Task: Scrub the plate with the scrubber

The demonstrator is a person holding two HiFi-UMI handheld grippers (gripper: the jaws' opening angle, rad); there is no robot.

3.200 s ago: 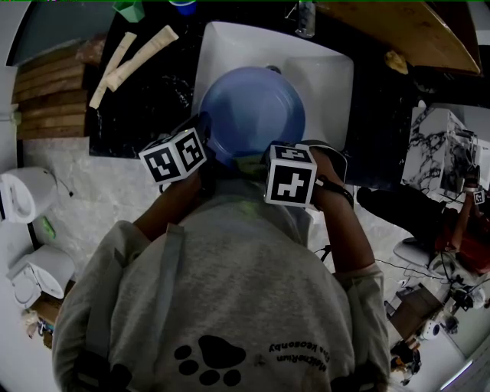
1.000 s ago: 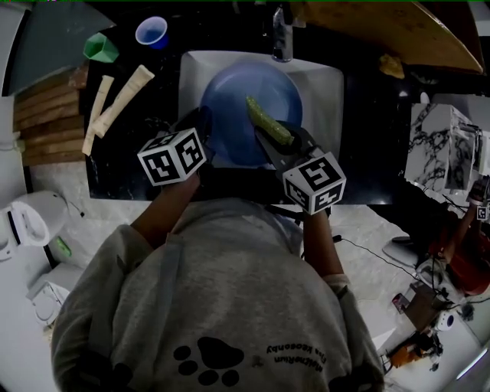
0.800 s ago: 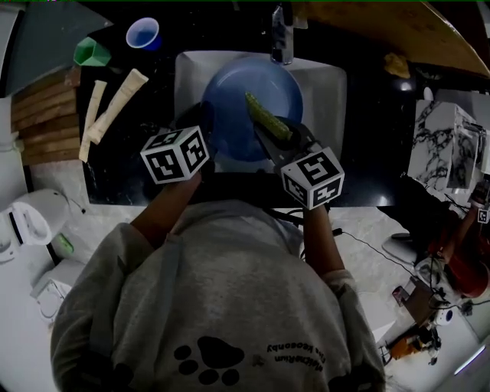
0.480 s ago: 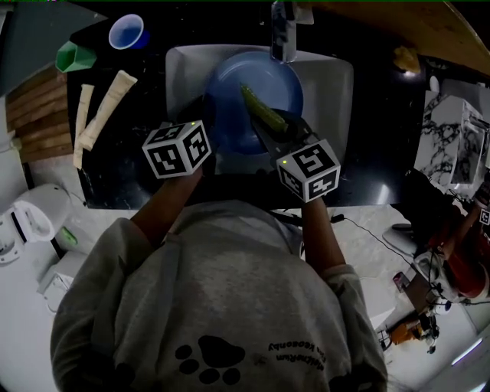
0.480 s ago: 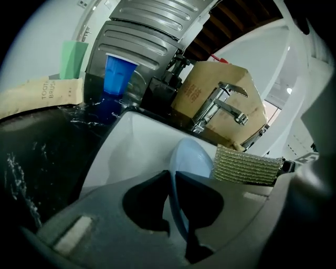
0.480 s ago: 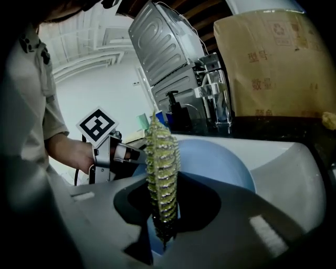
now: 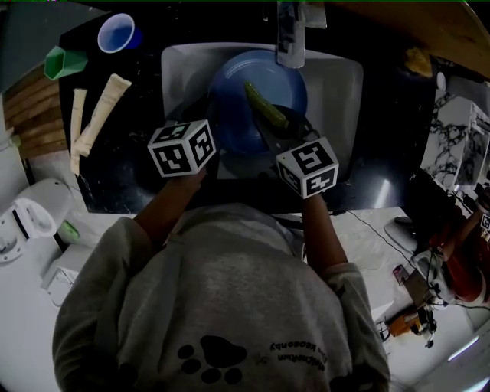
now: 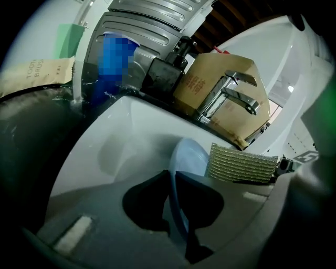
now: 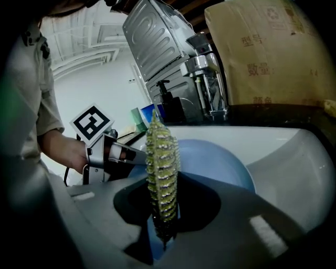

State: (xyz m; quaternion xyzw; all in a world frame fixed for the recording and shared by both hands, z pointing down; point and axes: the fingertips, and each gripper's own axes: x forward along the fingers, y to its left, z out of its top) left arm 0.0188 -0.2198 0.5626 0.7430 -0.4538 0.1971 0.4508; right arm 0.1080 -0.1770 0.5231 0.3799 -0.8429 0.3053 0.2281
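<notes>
A blue plate (image 7: 253, 107) is held tilted over the white sink (image 7: 341, 84). My left gripper (image 7: 208, 124) is shut on the plate's left rim. In the left gripper view the thin blue rim (image 8: 175, 207) runs between the two jaws. My right gripper (image 7: 282, 129) is shut on the green scrubber (image 7: 265, 104), which lies across the plate's face. In the right gripper view the scrubber (image 9: 161, 168) stands edge-on between the jaws, in front of the plate (image 9: 218, 160), and the left gripper (image 9: 113, 155) shows at the left. The scrubber (image 8: 242, 164) also shows beside the plate in the left gripper view.
A faucet (image 7: 289, 34) hangs over the sink's far edge. On the black counter at the left are a blue cup (image 7: 116, 32), a green cup (image 7: 61, 61) and two toothbrush packets (image 7: 103, 113). A wooden board (image 7: 413, 23) lies at the back right. A cardboard box (image 8: 220, 86) stands behind the faucet.
Since the earliest frame the right gripper has brought the scrubber onto the plate's face. Over the last second both grippers keep their hold and barely shift on the plate.
</notes>
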